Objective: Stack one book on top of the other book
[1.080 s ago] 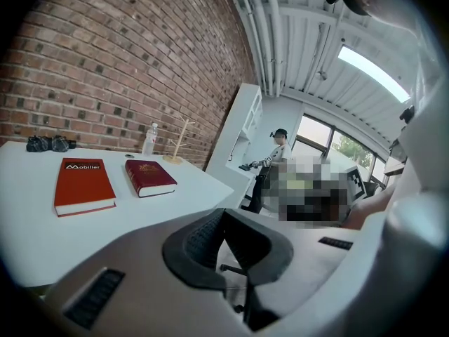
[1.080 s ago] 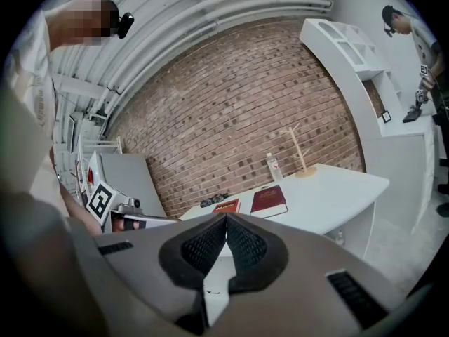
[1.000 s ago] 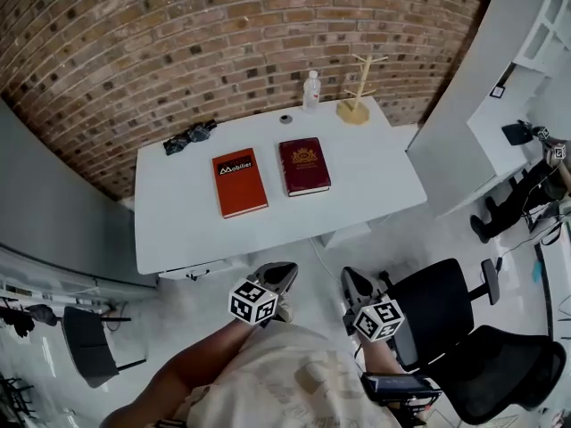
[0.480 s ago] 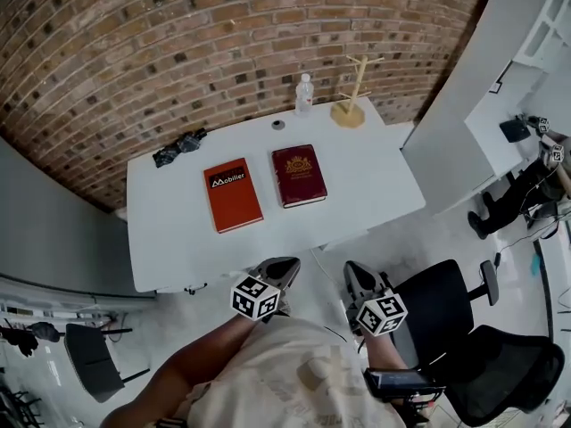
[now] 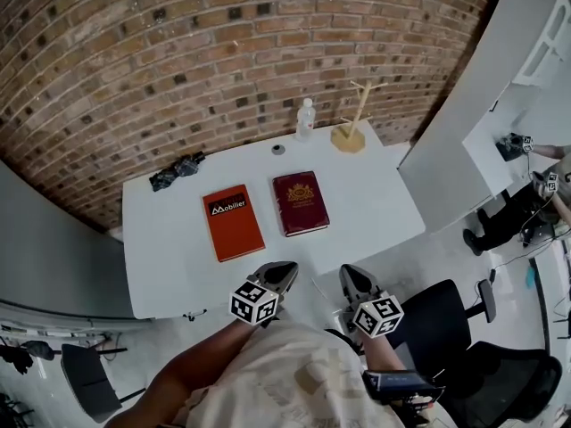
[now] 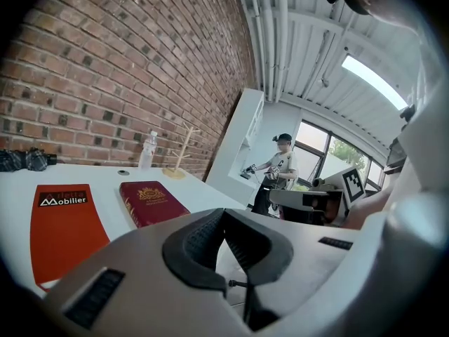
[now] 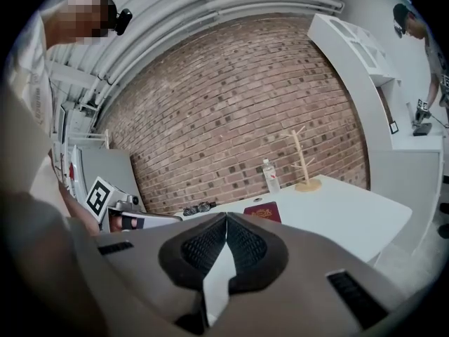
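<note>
An orange book (image 5: 233,222) and a dark red book (image 5: 301,202) lie flat, side by side with a gap between them, on the white table (image 5: 366,194). The orange book (image 6: 64,223) and the dark red book (image 6: 151,201) also show in the left gripper view; only the dark red book (image 7: 263,211) shows in the right gripper view. My left gripper (image 5: 287,269) hovers at the table's near edge, shut, holding nothing. My right gripper (image 5: 343,275) hangs beside it, also shut and holding nothing. Both sit short of the books.
At the table's back stand a water bottle (image 5: 305,119), a wooden peg stand (image 5: 351,134), a small dark disc (image 5: 279,149) and a dark crumpled item (image 5: 175,171). A black office chair (image 5: 446,319) sits at my right. A brick wall backs the table. A person (image 6: 275,170) stands at right.
Both grippers have come forward to the table's near edge. The books and table sit nearer to them in the head view. The jaws stay shut.
</note>
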Available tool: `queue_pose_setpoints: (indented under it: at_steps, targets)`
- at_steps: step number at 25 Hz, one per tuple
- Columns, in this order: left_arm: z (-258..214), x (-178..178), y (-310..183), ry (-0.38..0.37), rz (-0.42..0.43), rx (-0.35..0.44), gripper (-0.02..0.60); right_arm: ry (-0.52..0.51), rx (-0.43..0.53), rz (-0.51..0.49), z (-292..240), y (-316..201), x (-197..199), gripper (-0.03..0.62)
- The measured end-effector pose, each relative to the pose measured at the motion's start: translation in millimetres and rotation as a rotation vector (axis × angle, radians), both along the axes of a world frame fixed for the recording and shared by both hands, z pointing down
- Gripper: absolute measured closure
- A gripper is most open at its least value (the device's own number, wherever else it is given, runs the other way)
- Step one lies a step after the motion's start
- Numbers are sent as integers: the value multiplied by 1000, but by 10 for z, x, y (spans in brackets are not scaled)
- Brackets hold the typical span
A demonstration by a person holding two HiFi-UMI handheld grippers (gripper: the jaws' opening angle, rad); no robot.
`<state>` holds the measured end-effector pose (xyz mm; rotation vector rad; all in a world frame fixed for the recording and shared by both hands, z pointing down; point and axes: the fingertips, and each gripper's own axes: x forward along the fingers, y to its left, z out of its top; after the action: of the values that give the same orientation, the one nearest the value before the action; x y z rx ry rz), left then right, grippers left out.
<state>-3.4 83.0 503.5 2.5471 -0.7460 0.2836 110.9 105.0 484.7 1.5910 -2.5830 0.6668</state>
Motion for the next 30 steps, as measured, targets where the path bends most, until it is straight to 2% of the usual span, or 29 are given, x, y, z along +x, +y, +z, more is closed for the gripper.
queue_pose_setpoints:
  at_steps: [9, 18, 27, 28, 30]
  targets:
    - [6, -331, -234, -2, -103, -2, 561, -22, -17, -64, 7, -330, -270, 572]
    - [58, -474, -384, -14, -187, -11, 561, -34, -48, -148, 167, -667, -331, 572]
    - [44, -335, -784, -38, -264, -21, 560, -36, -53, -241, 158, -1105, -251, 572]
    - [52, -302, -814, -46, -267, -25, 548, -39, -56, -244, 168, -1141, -218, 572]
    - [75, -259, -878, -64, -276, -35, 441, -46, -59, -248, 181, -1220, -160, 572]
